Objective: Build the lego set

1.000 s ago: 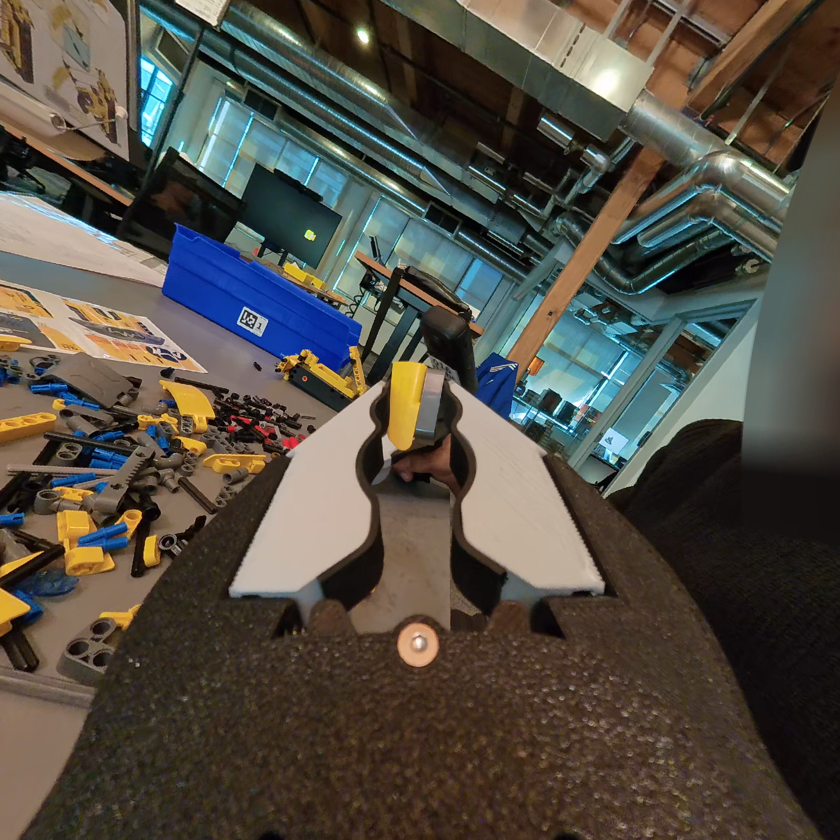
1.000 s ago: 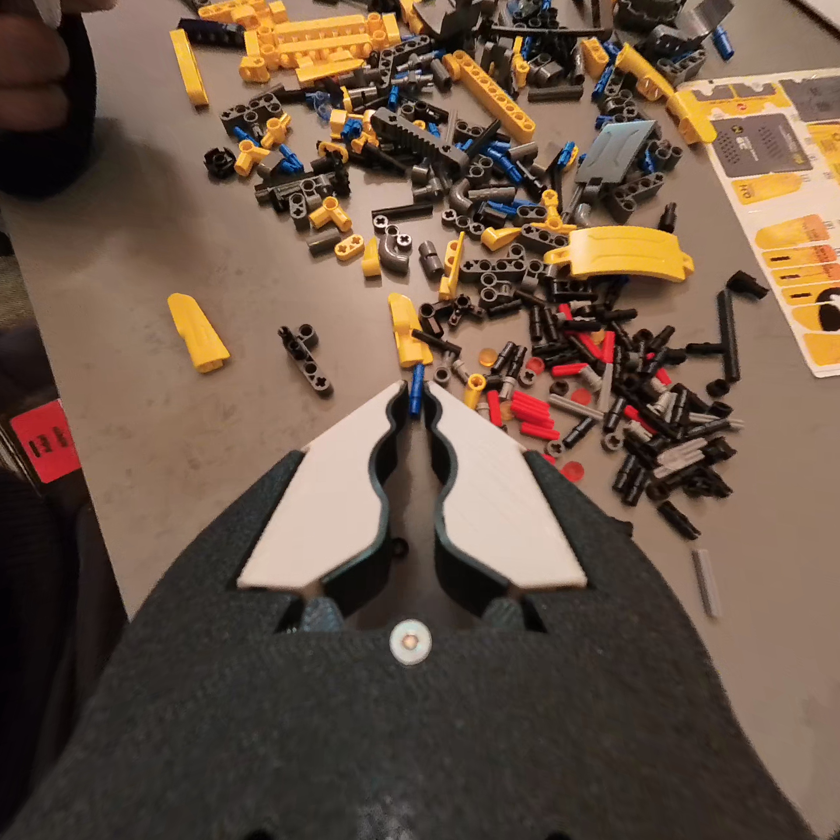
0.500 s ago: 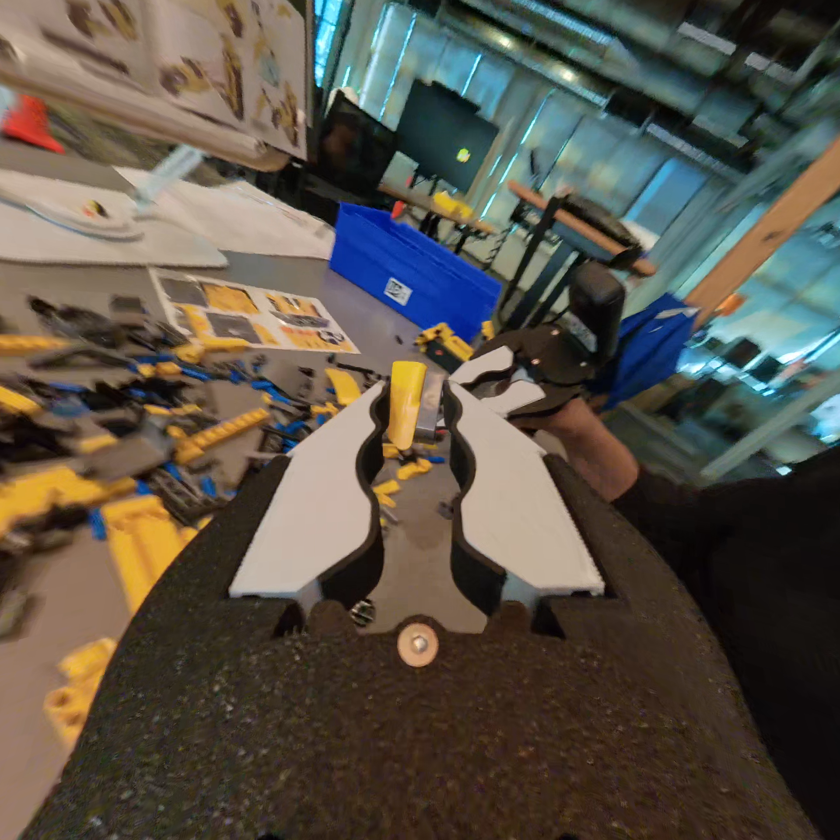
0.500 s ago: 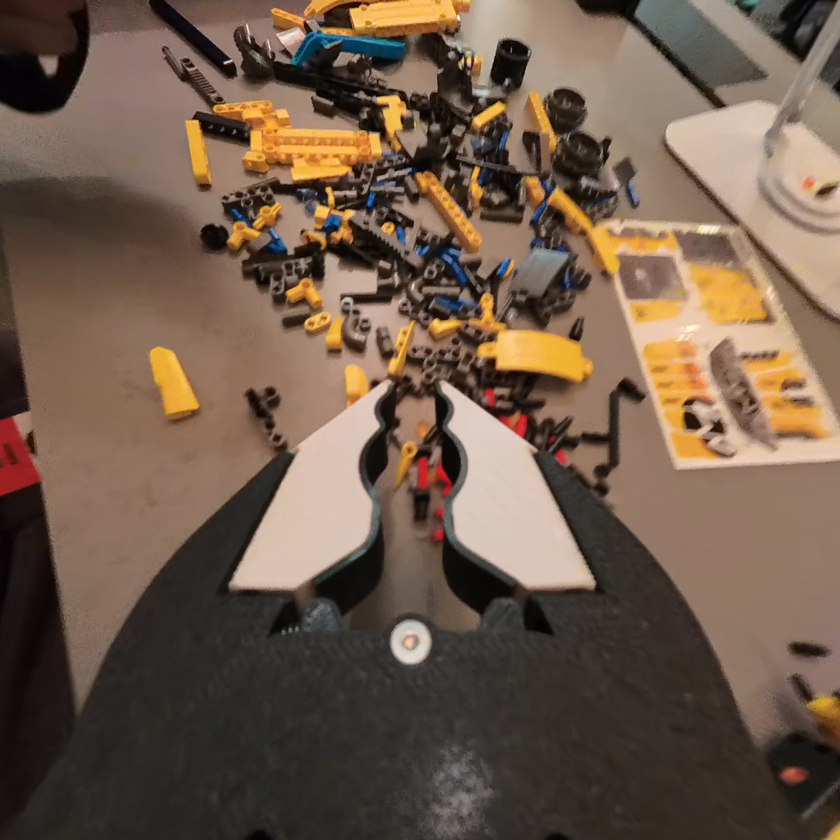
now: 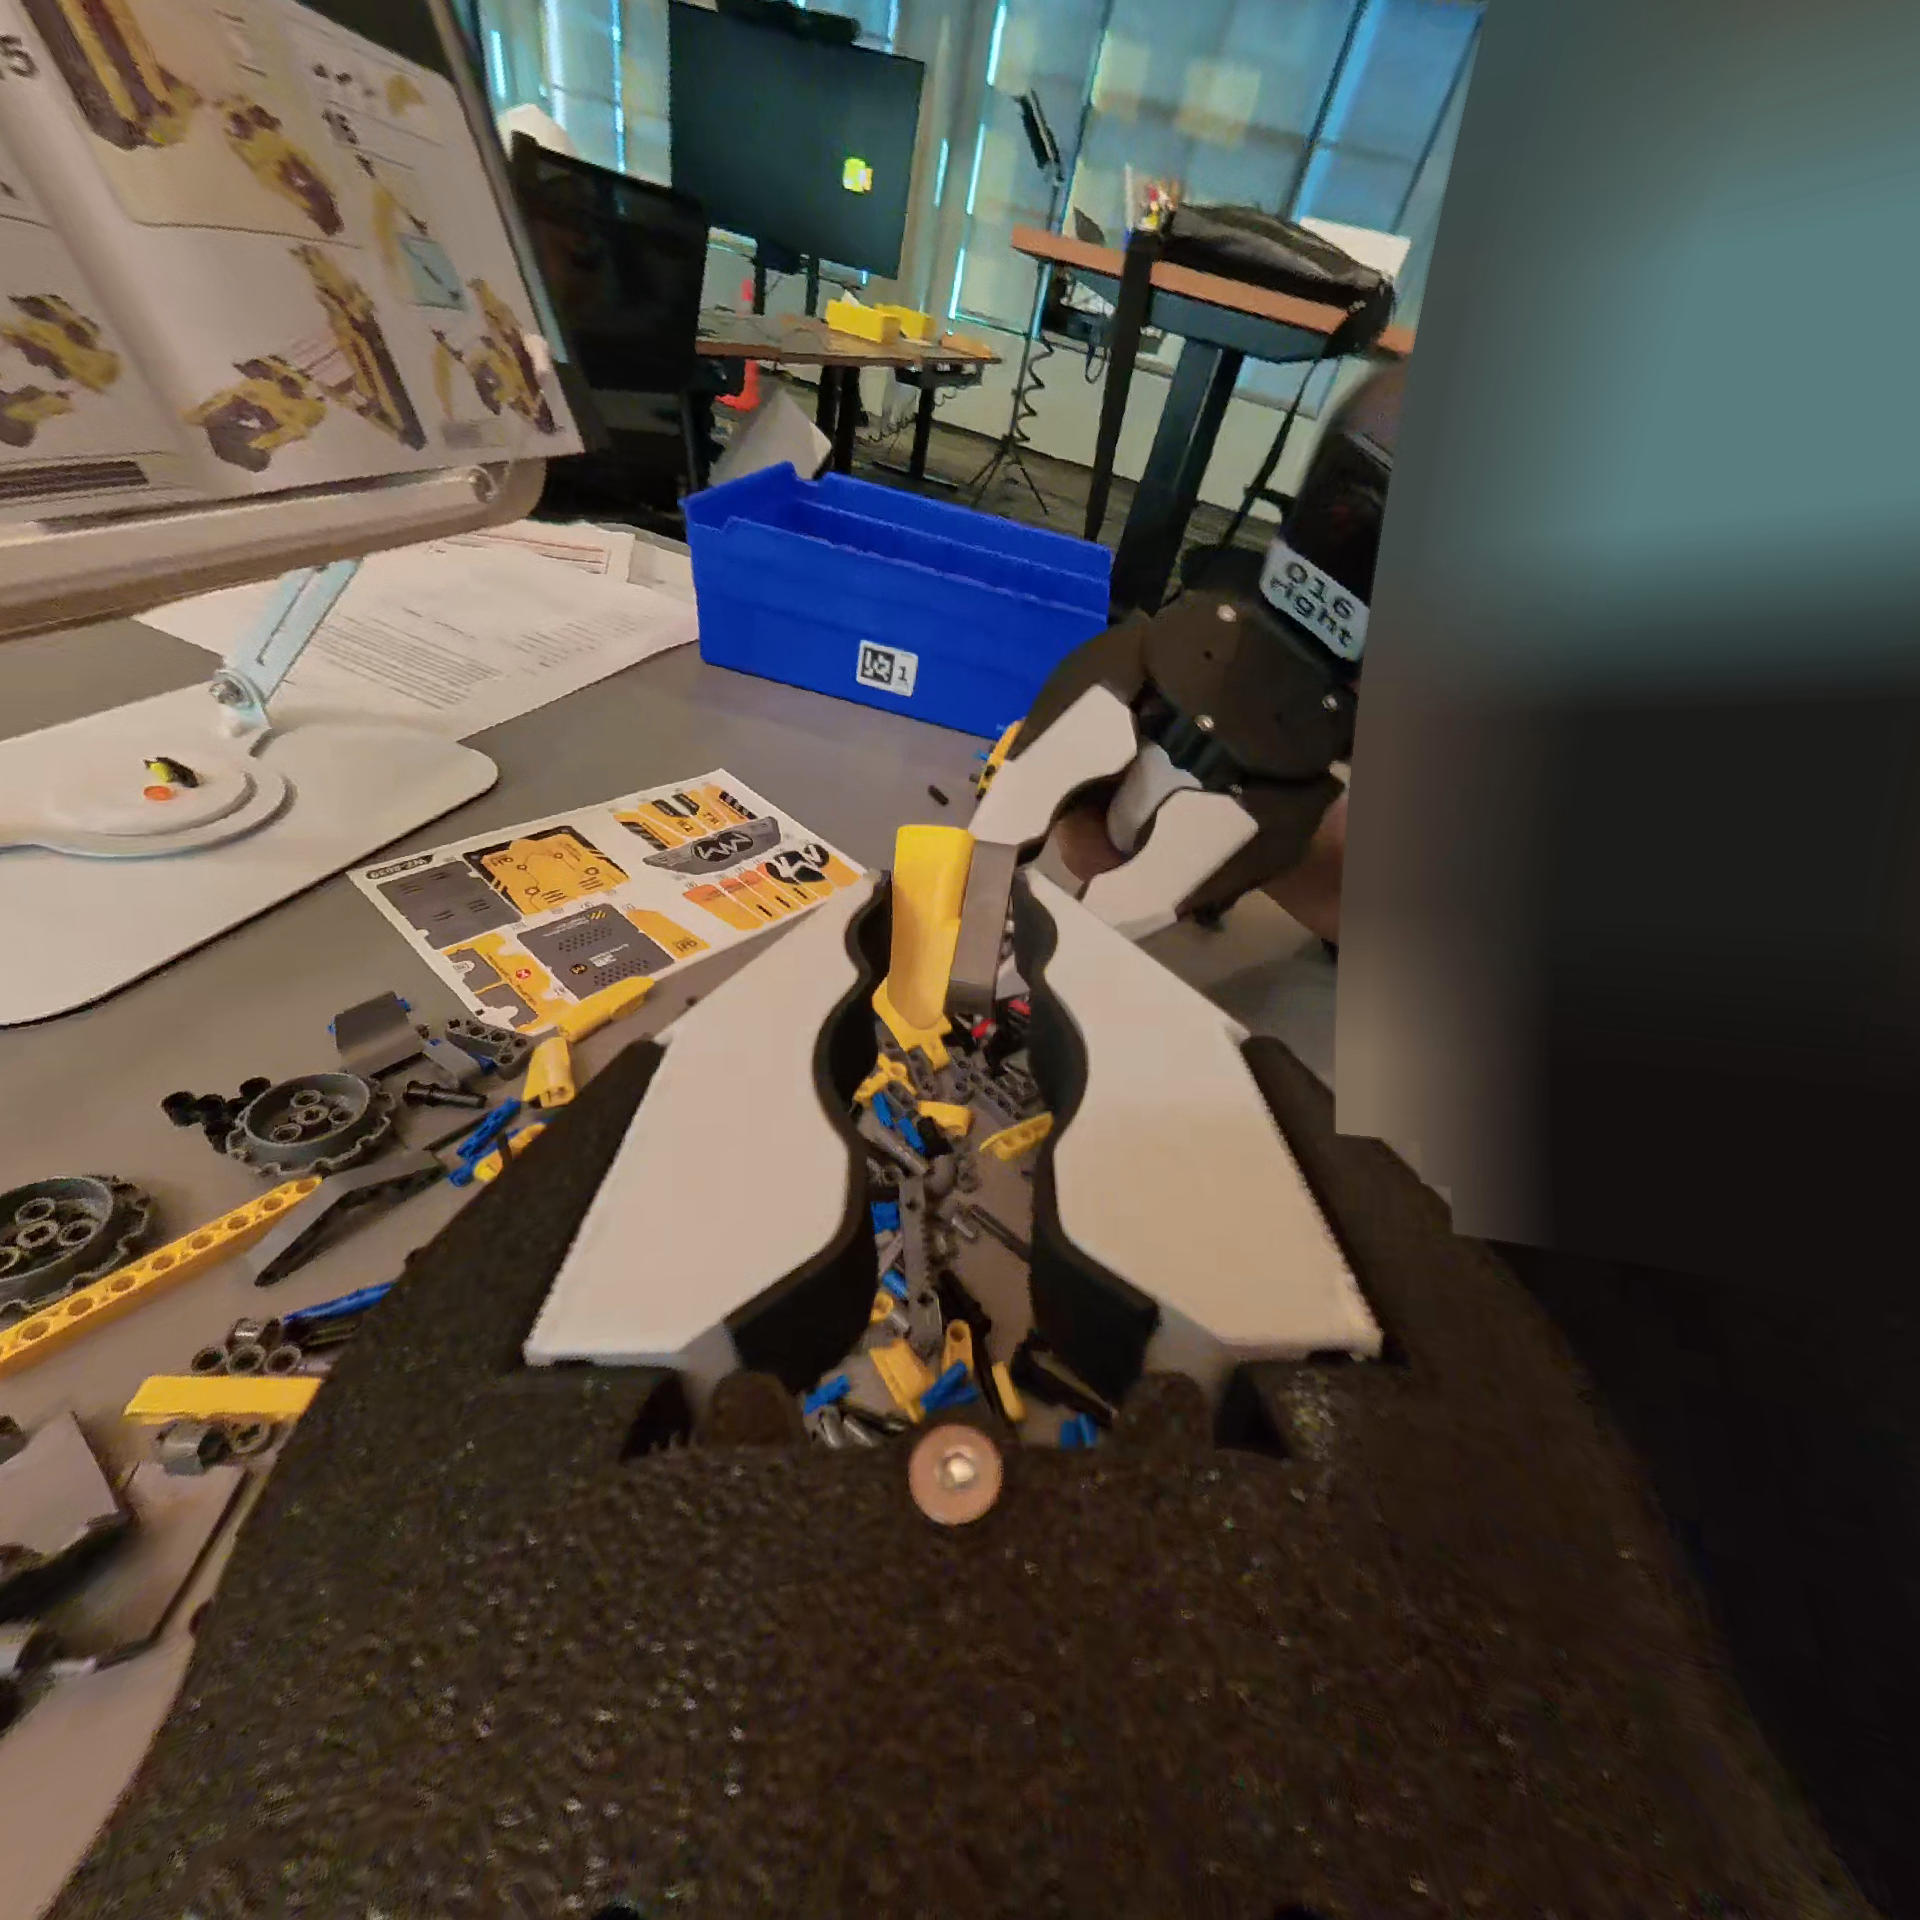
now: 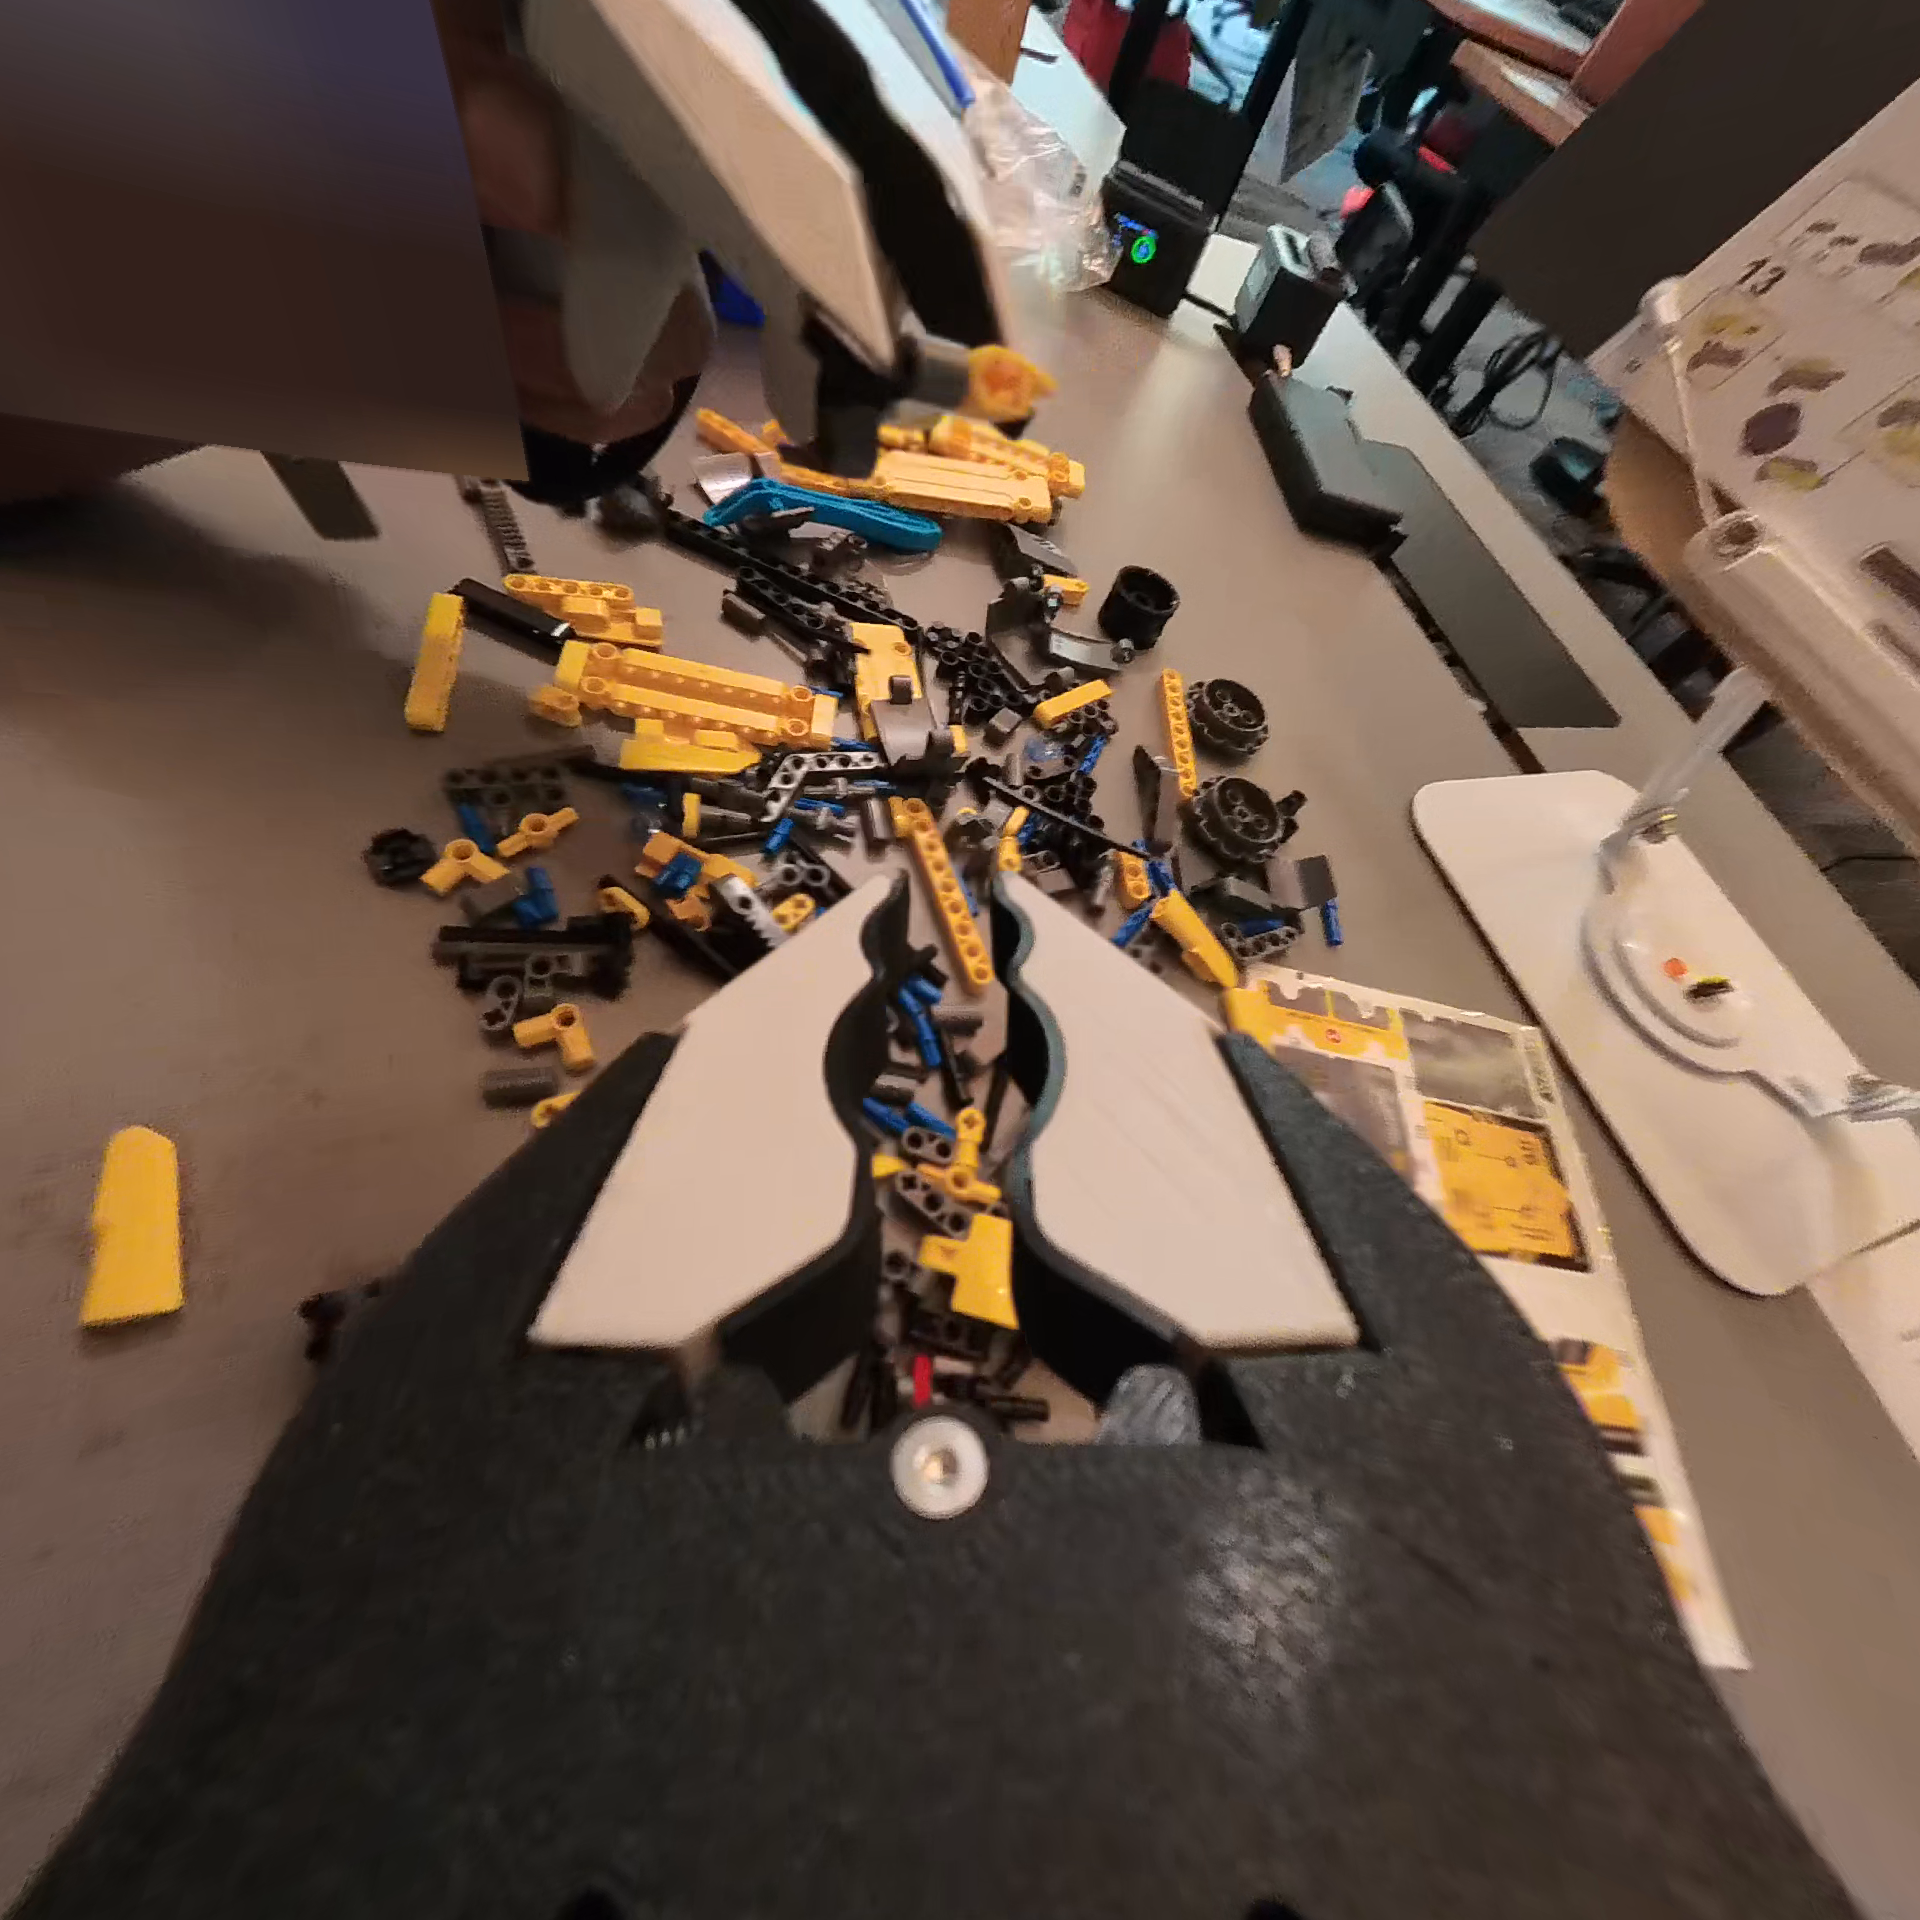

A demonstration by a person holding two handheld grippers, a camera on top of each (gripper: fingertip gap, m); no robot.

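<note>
Our left tongs (image 5: 951, 914) pinch a stiff, light yellow-and-grey brick piece (image 5: 940, 935) by its sides; right tongs (image 6: 945, 904) hang slack

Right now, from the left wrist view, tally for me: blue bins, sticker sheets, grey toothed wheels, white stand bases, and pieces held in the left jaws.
blue bin: 1
sticker sheet: 1
grey toothed wheels: 2
white stand base: 1
yellow-and-grey piece, held: 1
Total: 6
</note>
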